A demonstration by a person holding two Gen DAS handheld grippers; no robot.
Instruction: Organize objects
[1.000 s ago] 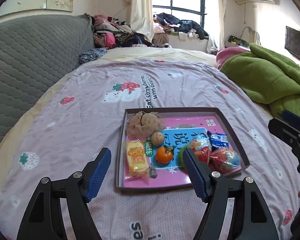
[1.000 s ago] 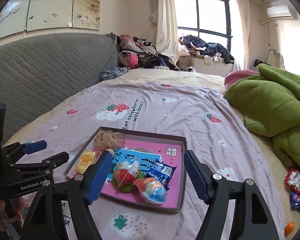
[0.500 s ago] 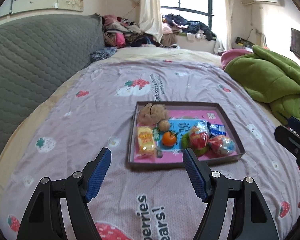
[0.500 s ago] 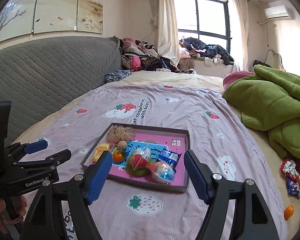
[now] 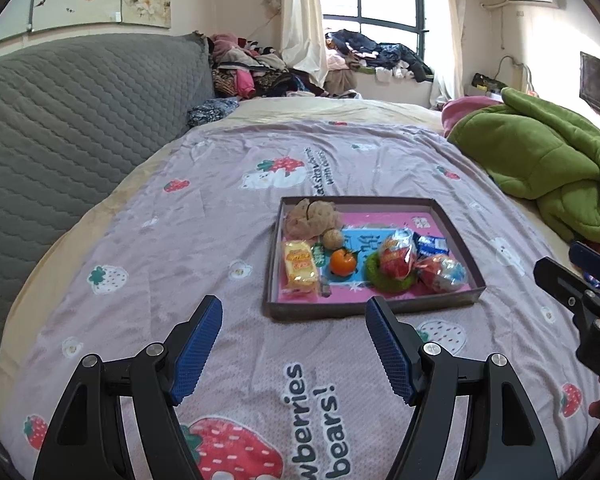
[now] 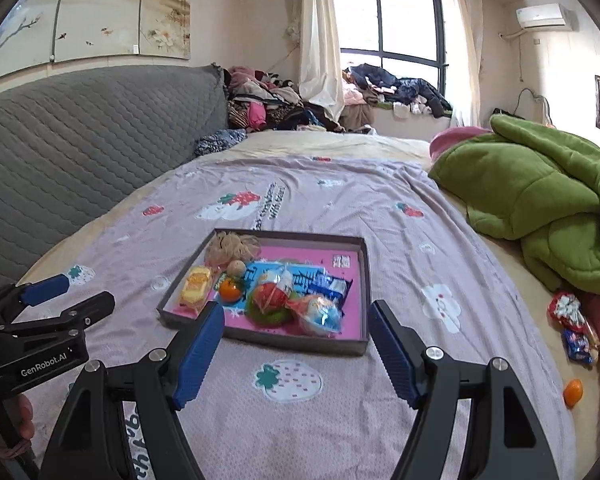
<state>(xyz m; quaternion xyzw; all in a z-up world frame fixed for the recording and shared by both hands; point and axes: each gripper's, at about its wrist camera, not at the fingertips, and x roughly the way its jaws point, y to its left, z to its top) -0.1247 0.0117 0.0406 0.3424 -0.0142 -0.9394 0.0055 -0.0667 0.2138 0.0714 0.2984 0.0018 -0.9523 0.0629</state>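
A shallow grey box (image 5: 456,236) (image 6: 365,272) with a pink floor lies on the bed. It holds a beige scrunchie (image 5: 310,218), a yellow snack pack (image 5: 299,266), a walnut (image 5: 333,238), an orange (image 5: 343,261) (image 6: 231,290), a green ring (image 5: 384,280), red and blue wrapped snacks (image 5: 440,272) and a blue packet (image 5: 432,245). My left gripper (image 5: 294,346) is open and empty, short of the box's near edge. My right gripper (image 6: 296,350) is open and empty, near the box's front right.
A green quilt (image 6: 540,196) is heaped on the bed's right side. Loose snack packets (image 6: 572,324) and a small orange (image 6: 573,392) lie by the right edge. A grey quilted headboard (image 5: 60,128) runs along the left. Clothes are piled by the window (image 6: 384,92).
Both grippers have pulled back from the box, which now looks smaller and farther away. Both stayed open and empty.
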